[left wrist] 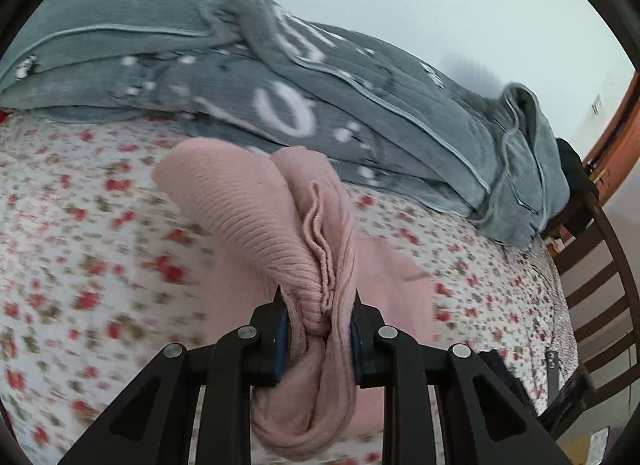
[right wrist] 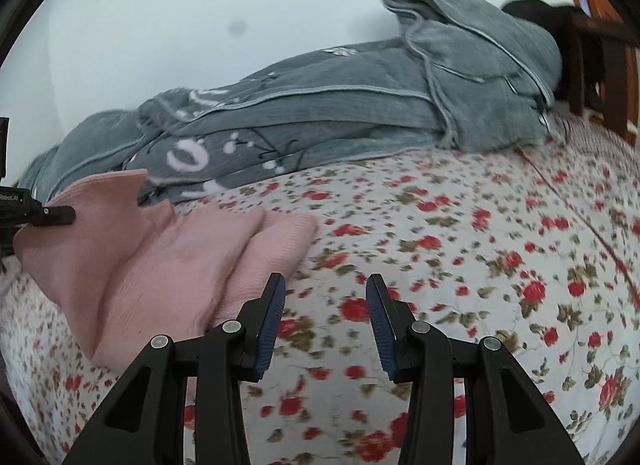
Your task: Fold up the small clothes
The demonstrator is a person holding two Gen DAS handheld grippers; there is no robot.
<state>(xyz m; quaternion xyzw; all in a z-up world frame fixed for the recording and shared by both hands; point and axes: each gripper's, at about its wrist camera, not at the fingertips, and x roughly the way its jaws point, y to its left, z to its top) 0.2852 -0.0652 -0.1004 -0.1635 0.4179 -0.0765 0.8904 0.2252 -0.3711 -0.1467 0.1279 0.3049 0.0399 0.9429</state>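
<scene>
A small pink ribbed knit garment lies on the floral bedsheet. My left gripper is shut on a bunched edge of it, lifting the cloth off the sheet so it hangs in folds. In the right wrist view the same pink garment is at the left, with the left gripper's finger clamped on its raised corner. My right gripper is open and empty, just right of the garment's edge, above the sheet.
A rumpled grey blanket with white patterns lies along the far side of the bed, also in the right wrist view. A dark wooden chair stands at the right by the bed. A pale wall is behind.
</scene>
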